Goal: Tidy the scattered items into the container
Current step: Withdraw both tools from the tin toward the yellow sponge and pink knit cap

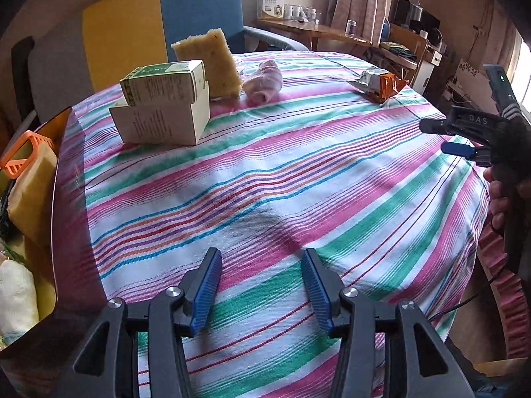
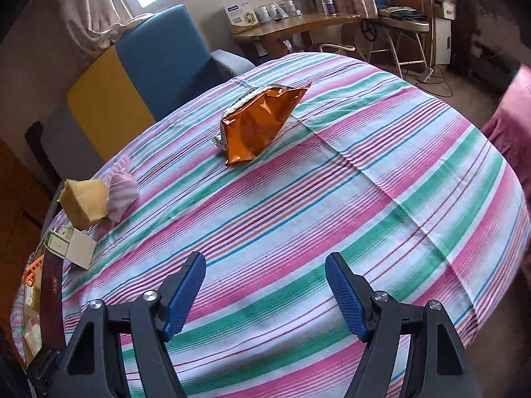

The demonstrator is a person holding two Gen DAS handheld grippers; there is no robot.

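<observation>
Across a round surface (image 1: 298,172) draped in a woven cloth striped pink, green, white and blue, several loose items lay scattered; the left tongs (image 1: 262,292) hovered low over bare cloth, their ribbed blue pads spread apart and holding nothing; the right tongs (image 2: 265,293) likewise stood spread and empty over the stripes. At the far left of the cloth sat two stacked cardboard boxes (image 1: 162,109), white with green print, crisp-edged and rectangular; just behind them a porous yellow sponge (image 1: 209,63) stood upright, rough and block-shaped; beside it lay a soft roll of pink striped fabric (image 1: 264,83). Well apart, toward the far right, rested a crinkled foil snack bag (image 2: 259,119), glossy orange with a silver top. Off the surface's left edge stood the container (image 1: 53,199), dark-walled, already holding an orange plastic frame, a yellow piece and a white cloth bundle.
</observation>
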